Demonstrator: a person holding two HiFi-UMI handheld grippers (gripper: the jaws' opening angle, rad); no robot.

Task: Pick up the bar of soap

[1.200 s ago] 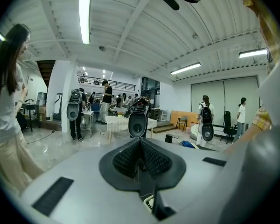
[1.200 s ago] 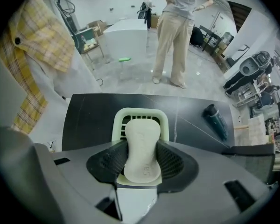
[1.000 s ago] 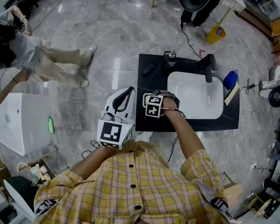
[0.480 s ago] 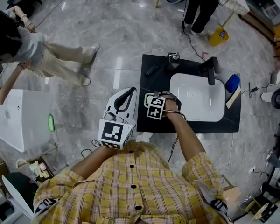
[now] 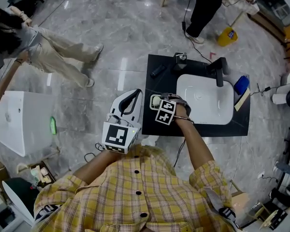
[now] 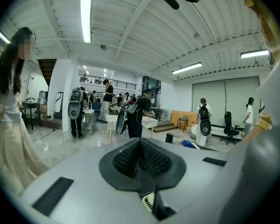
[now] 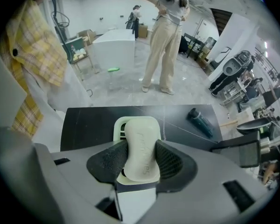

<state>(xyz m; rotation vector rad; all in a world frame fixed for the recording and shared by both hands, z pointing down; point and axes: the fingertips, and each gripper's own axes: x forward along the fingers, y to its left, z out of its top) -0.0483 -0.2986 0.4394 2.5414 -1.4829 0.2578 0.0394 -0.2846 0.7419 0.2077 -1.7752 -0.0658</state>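
A cream bar of soap (image 7: 141,146) stands between the black pads of my right gripper (image 7: 141,158), which is shut on it. Just under and behind it lies a pale green soap dish (image 7: 121,124) on the black counter (image 7: 88,125). In the head view the right gripper (image 5: 158,103) is at the counter's left part, beside the soap dish (image 5: 155,100). I cannot tell whether the soap still touches the dish. My left gripper (image 5: 133,95) hangs left of the counter over the floor, and its pads (image 6: 151,160) are pressed together on nothing.
A white sink basin (image 5: 205,99) with a black faucet (image 5: 218,71) fills the counter's right half. A dark bottle (image 7: 203,122) lies at the far left corner, a blue object (image 5: 240,85) at the right edge. People stand on the marble floor; a white tub (image 5: 14,124) is at the left.
My right gripper has drawn back a little to the right and turned, so the soap dish now shows beside it. The left gripper has barely moved. People behind have walked.
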